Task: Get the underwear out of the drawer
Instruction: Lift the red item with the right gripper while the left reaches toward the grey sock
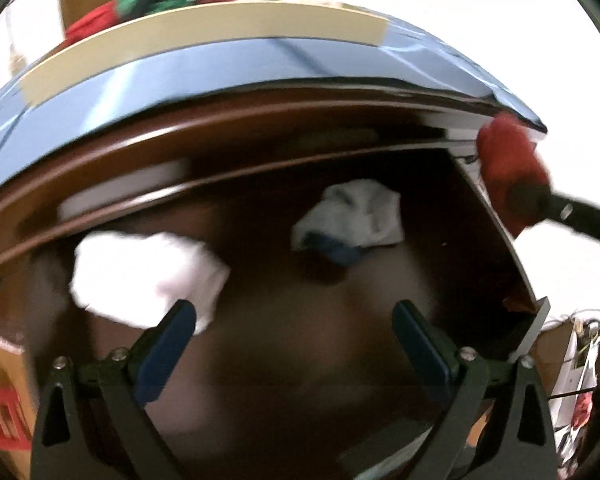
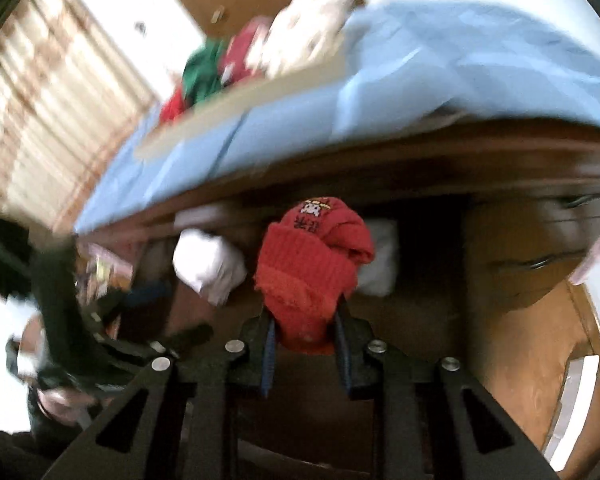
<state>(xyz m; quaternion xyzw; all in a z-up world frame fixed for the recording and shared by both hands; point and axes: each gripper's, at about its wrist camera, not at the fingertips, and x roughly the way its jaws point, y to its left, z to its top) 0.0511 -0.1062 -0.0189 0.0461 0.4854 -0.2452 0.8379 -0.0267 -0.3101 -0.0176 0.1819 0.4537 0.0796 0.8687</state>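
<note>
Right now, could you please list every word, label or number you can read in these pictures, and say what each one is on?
Red knitted garment: a small woven motif with two characters beneath it, too blurred to read.
Red crate: no legible marking.
Nothing else carries readable text.

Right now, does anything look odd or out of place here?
Yes. The right tongs are shut on a red ribbed knit item with a printed patch; it looks more like a sock than underwear. Two white bundles lie in the drawer.
</note>
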